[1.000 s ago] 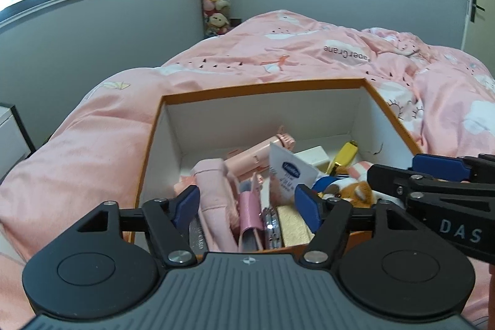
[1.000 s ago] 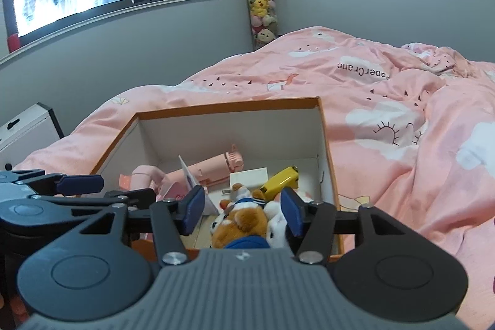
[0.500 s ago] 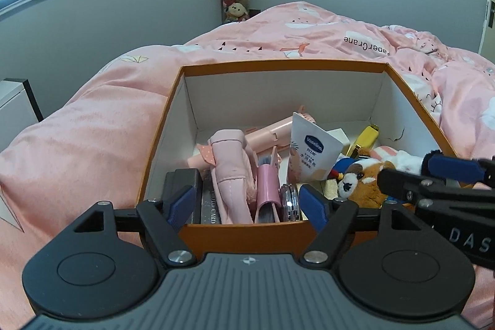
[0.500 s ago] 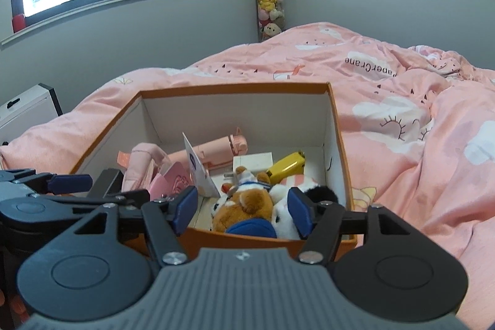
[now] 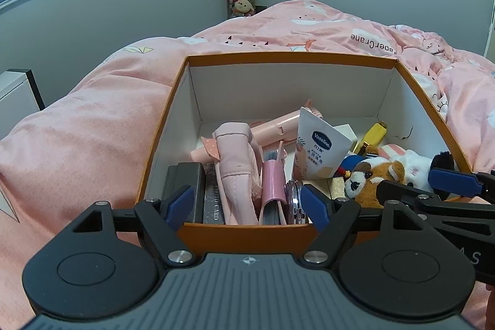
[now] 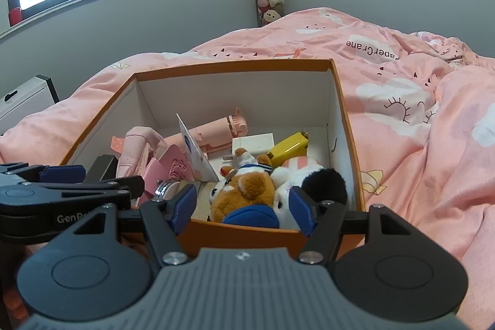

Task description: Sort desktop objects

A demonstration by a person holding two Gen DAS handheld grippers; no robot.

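Item: both tongs at the near wall of the box, nothing held.

1. Left gripper (image 5: 247,206): we hold it with jaws apart and empty, just short of the orange box (image 5: 247,232), which rests on the pink duvet (image 5: 92,129). Its gap frames the near-left contents.
2. Right gripper (image 6: 244,207): jaws likewise apart and empty, at the near-right part of the same wall, beside the left one.
3. Near row, left view, left to right: black case (image 5: 185,175), pink pouch (image 5: 236,163), pink card holder (image 5: 273,184), round clear lid (image 5: 294,200). All stand packed against the near wall with their long axes running away from us; the left gripper is nearer them.
4. Near row, right view: brown plush (image 6: 247,190) with a blue part (image 6: 250,217) touching the wall, white plush (image 6: 297,175) just right of it. These lie straight ahead of the right gripper and below its tips.
5. Middle: Vaseline tube (image 5: 318,144), upright and tilted.
6. Far: pink stick (image 6: 216,132) lying crosswise, white block (image 6: 253,143), yellow item (image 6: 289,146) slanted towards the far-right corner.

Judgement: we think any pick means clearing the near rim first, then descending. Room is tight in front, where things touch; the back of the box is open, and the duvet right of the box offers free ground for laying things out.
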